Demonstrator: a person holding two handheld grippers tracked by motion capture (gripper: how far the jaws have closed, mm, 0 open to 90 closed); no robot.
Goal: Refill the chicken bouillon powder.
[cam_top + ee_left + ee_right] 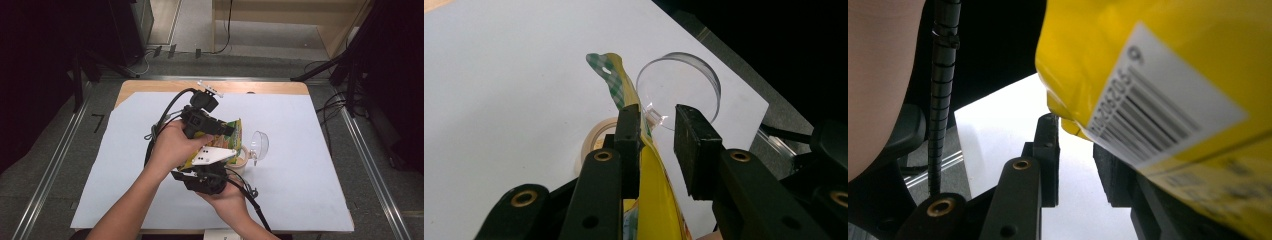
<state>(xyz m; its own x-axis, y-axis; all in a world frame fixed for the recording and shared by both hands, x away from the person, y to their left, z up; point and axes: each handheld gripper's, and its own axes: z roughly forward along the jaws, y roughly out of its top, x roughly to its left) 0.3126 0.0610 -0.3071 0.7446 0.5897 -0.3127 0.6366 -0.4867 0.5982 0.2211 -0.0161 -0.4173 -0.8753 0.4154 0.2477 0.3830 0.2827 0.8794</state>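
Yellow bag (220,142) held up over the white sheet (300,150), between both hands. Left gripper (658,145): bag's edge lies against the left jaw, a gap to the right jaw, jaws parted. Right gripper (1075,160): bag sits above and to the right, over one jaw; grip can't be told. Tape roll (596,140) and clear cup (679,85) lie on the sheet below.

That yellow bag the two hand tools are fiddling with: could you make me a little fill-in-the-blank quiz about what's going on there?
1. The bag is mostly ____ in colour.
2. The white label on the bag carries a ____.
3. Beside the bag stands a clear ____.
4. Under the bag lies a roll of ____ on the white sheet.

Missing words: yellow; barcode; dish; tape
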